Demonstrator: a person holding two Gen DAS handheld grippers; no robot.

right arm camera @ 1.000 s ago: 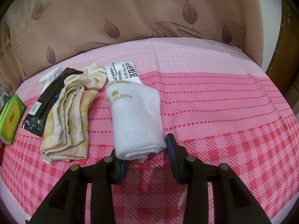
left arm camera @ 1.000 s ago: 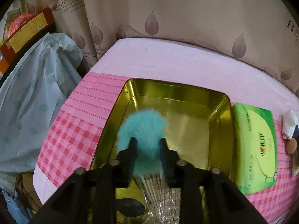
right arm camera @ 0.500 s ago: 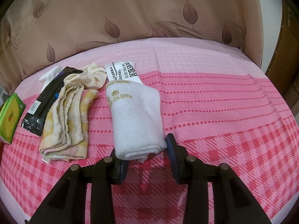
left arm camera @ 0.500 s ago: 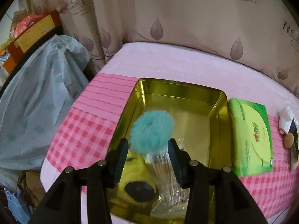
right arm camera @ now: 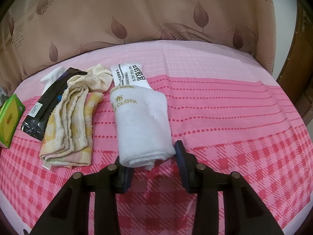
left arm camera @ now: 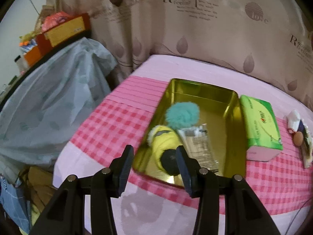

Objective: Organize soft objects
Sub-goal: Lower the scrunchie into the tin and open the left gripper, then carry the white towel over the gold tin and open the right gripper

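A gold metal tin sits on the pink checked tablecloth. In it lie a teal pompom, a yellow plush toy and a clear packet. My left gripper is open and empty, raised above the tin's near edge. In the right wrist view a rolled white towel lies on the cloth, its near end between the fingers of my open right gripper. A folded yellow-striped cloth lies to its left.
A green tissue pack lies right of the tin and also shows in the right wrist view. A black packet and a cream rag lie behind the yellow cloth. A grey plastic-covered heap stands left of the table. Curtains hang behind.
My left gripper let go of the teal pompom into the tin, opened and drew back and up. My right gripper stayed in place around the white towel's end.
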